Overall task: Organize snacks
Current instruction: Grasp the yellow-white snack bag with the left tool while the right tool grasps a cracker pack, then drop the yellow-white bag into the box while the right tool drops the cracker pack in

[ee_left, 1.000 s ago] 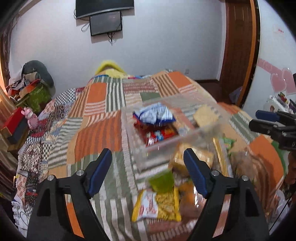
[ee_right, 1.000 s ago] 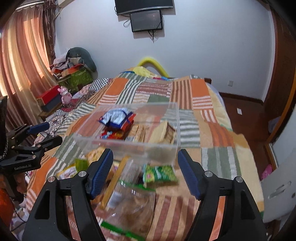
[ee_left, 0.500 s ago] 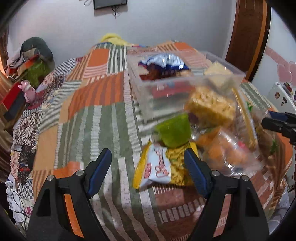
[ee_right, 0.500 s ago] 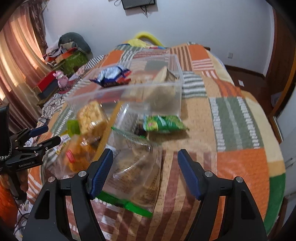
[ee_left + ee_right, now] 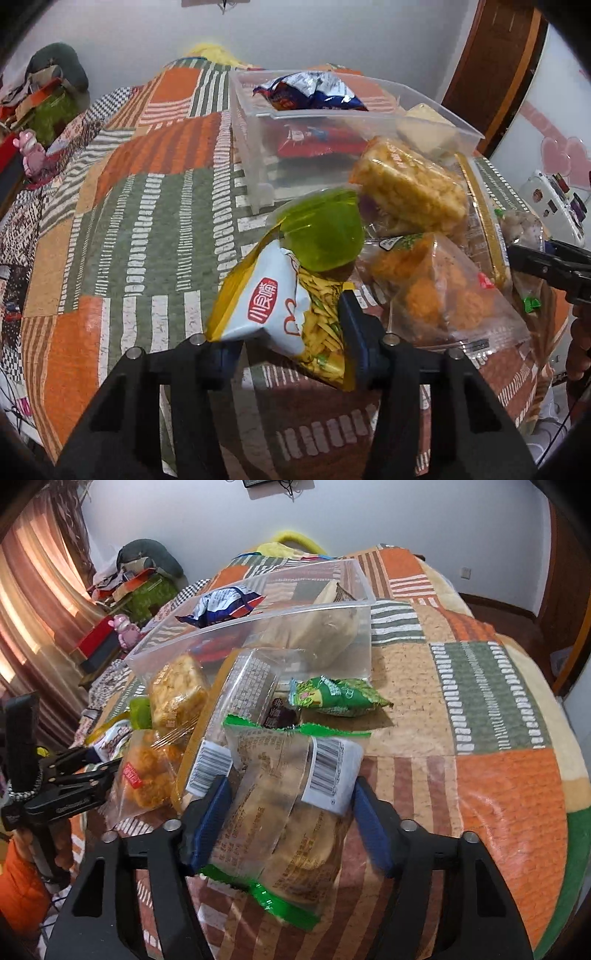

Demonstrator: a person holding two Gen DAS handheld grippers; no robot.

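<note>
A clear plastic bin (image 5: 258,155) stands on the patchwork bed, also in the right wrist view (image 5: 255,635), holding a blue packet (image 5: 310,92) and other snacks. Loose snacks lie in front of it. My left gripper (image 5: 288,354) has its jaws closed in around a yellow-and-white chip bag (image 5: 280,306), pads touching its sides. My right gripper (image 5: 291,819) has its jaws around a clear bag of round cakes with green edges (image 5: 280,827). A green packet (image 5: 336,698), a rice-cracker pack (image 5: 410,188) and an orange snack bag (image 5: 436,295) lie nearby.
The bed's patchwork cover (image 5: 122,229) stretches left and back. A pink toy (image 5: 31,151) and a heap of clothes (image 5: 144,565) sit beside the bed. A wooden door (image 5: 491,74) is at the right.
Both grippers have moved down and forward to the loose snacks. The left jaws have narrowed onto the chip bag and the right jaws onto the cake bag.
</note>
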